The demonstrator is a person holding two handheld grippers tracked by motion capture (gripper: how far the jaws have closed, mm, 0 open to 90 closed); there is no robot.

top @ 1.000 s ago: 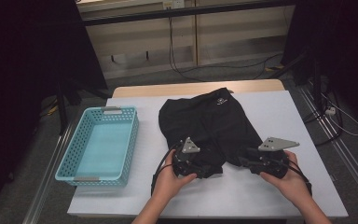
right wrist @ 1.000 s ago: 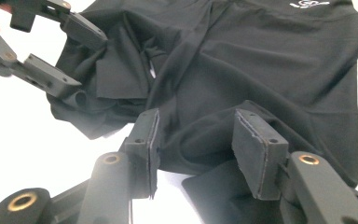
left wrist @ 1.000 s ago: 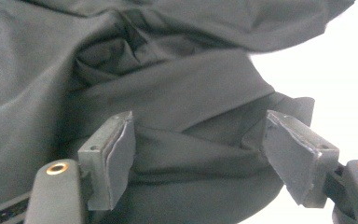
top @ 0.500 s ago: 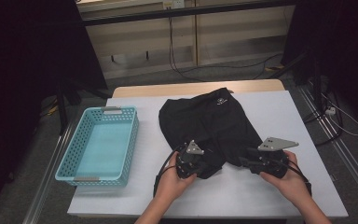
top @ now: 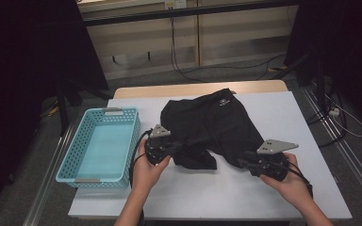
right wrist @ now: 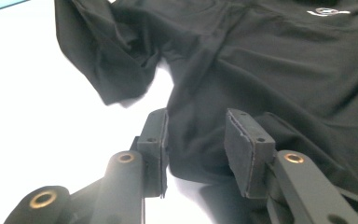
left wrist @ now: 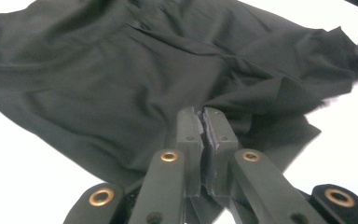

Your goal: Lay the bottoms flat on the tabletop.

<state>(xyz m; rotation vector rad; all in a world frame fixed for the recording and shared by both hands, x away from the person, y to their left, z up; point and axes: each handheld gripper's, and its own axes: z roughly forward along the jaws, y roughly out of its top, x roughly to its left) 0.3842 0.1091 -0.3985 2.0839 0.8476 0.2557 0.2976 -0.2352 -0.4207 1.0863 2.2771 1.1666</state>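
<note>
- The left gripper (top: 173,149) has just snapped closed on the near left leg hem of the black shorts (top: 212,123); in the left gripper view its jaws sit pinched together with a fold of cloth between them, and that hem has been dragged inward and lifted since a second ago.
- The right gripper (top: 249,163) has just been closing; its jaws stand half apart around the right leg hem, the pads not yet pressing the cloth.
- My reading: one corner is secured, the other grip is about to follow, ready for folding or lifting.
- The shorts lie spread on the middle of the desk (top: 217,197).
- Count: two grippers, one pair of shorts, one blue basket (top: 70,160) lying left of them with nothing in it.
</note>
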